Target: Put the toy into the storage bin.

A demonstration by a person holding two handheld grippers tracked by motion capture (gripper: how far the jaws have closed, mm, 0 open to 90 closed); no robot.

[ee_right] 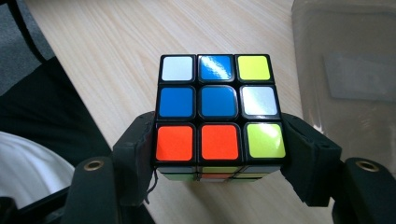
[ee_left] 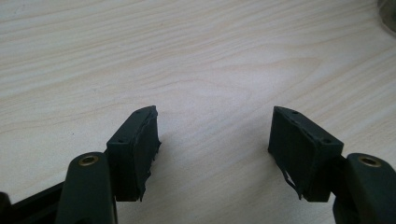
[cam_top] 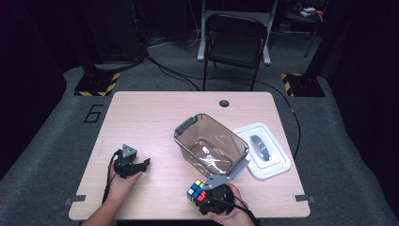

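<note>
Right hand-held gripper [ee_right: 217, 154] pinches Rubik's cube [ee_right: 218, 109] by opposite side faces, near desk [cam_top: 155, 108] front edge, beside clear plastic bin [cam_top: 210, 146]. Cube likely light, rigid, with slick stickers and layers that may twist; flat, centred grip safest. Left hand-held gripper [ee_left: 215, 140] spread, empty, near front-left.

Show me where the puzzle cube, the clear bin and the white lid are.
puzzle cube [ee_right: 219, 112], right gripper view, centre blue sticker.
clear bin [cam_top: 186, 125], high view, grey far handle.
white lid [cam_top: 283, 160], high view, right rim.
</note>
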